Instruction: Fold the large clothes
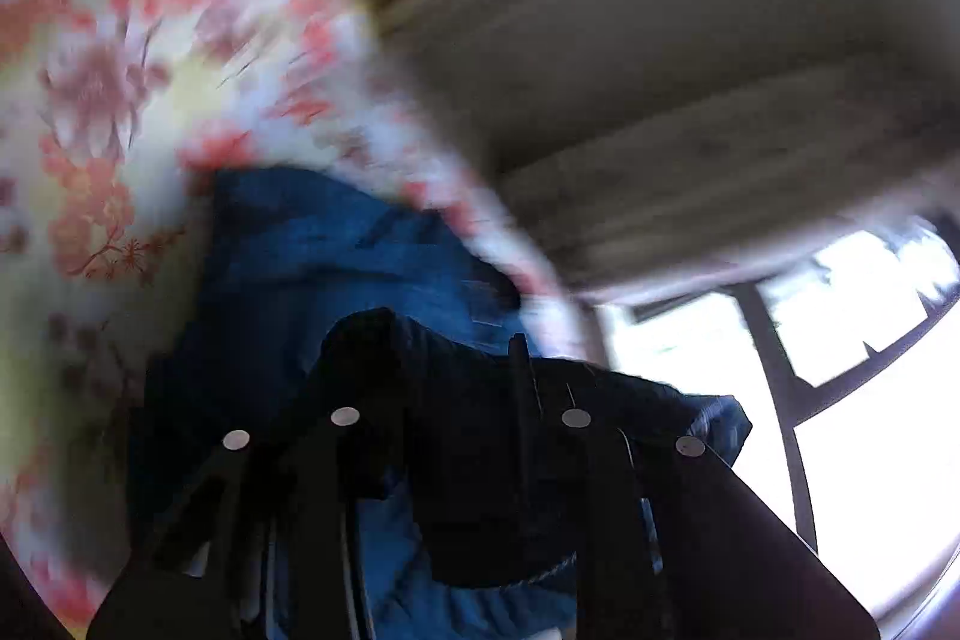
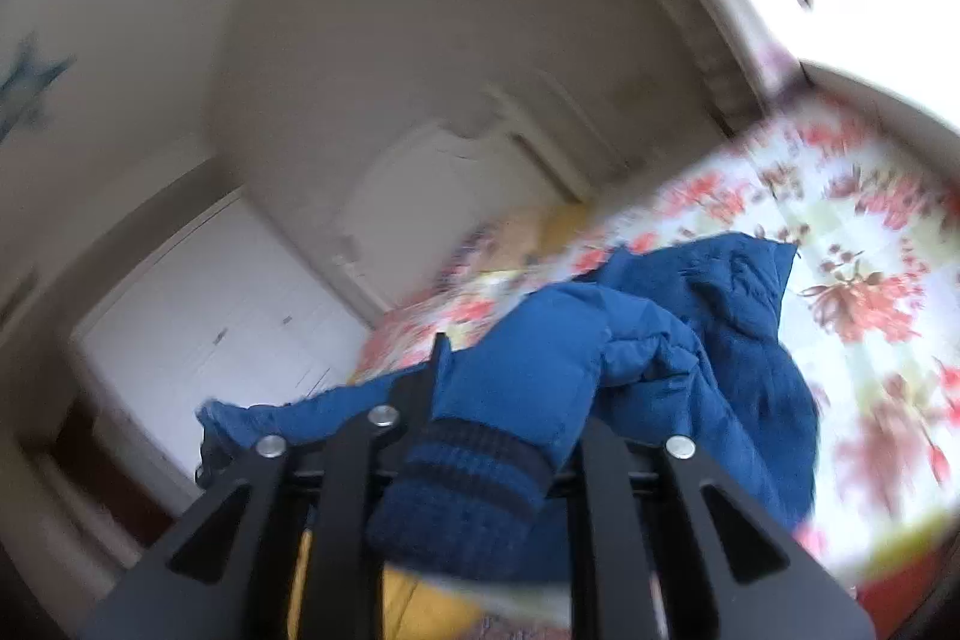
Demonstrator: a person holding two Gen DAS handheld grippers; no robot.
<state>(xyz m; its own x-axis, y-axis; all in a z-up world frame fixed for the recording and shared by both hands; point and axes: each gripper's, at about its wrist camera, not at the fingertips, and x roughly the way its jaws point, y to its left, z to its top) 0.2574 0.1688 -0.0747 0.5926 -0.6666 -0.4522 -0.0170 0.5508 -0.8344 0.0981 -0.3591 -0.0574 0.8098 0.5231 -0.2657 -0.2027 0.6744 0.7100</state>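
Note:
A blue padded jacket (image 2: 708,340) lies bunched on a floral bedsheet (image 2: 852,244). My right gripper (image 2: 480,436) is shut on the jacket's sleeve near its ribbed dark-striped cuff (image 2: 462,508), which hangs over the jaws toward the camera. In the left wrist view my left gripper (image 1: 462,400) is shut on a dark, backlit fold of the same jacket (image 1: 312,268), lifted above the floral sheet (image 1: 120,112). Its fingertips are hidden in the fabric. Both views are blurred by motion.
A bright window (image 1: 840,400) is at the right of the left wrist view. White closet doors (image 2: 228,328) and a pale wall (image 2: 390,40) stand beyond the bed. A yellow pillow (image 2: 540,226) lies at the bed's far end.

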